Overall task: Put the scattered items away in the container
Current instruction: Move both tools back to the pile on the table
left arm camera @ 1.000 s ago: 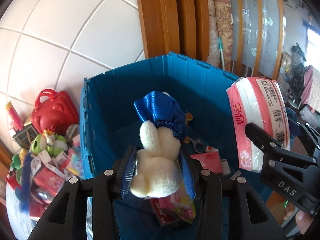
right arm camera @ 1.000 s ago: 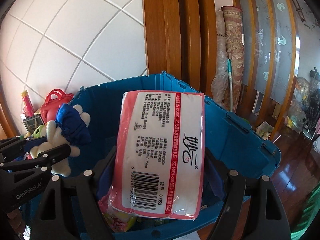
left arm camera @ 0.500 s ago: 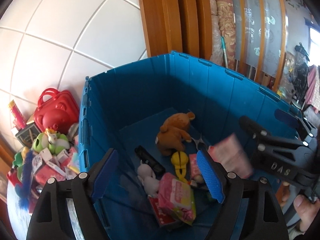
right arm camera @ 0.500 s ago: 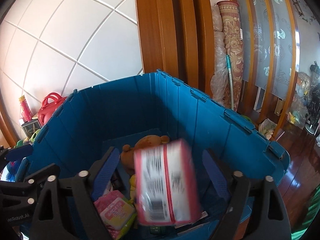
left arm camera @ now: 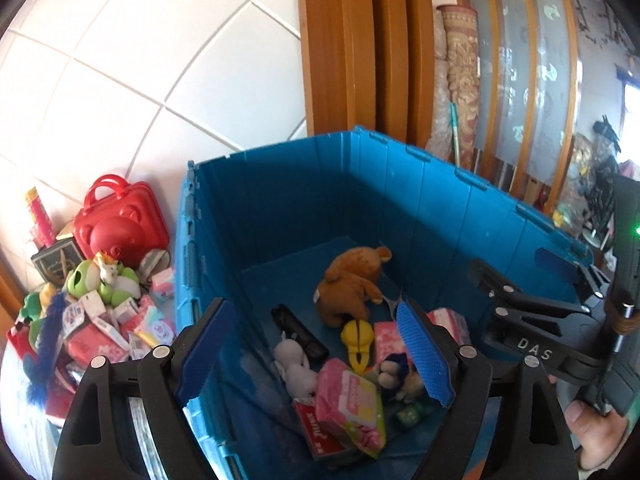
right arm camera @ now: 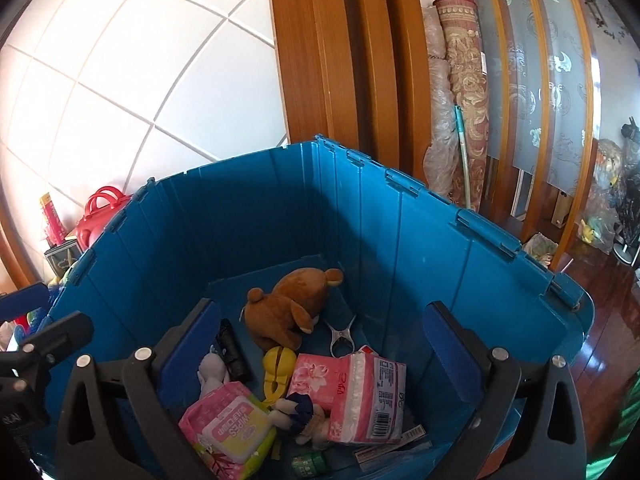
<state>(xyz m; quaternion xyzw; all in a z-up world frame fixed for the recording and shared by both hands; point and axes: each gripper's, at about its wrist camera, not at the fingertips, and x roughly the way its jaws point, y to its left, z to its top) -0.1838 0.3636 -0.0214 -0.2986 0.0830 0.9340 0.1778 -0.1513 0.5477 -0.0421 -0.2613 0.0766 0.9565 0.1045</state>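
Right wrist: tissue pack lies in bin beneath open hand-held gripper.

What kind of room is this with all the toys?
Probably a room in someone's home. A blue storage bin holds plush toys such as a brown teddy bear, a rolled-up rug leans in the corner, and a white tiled wall stands behind.
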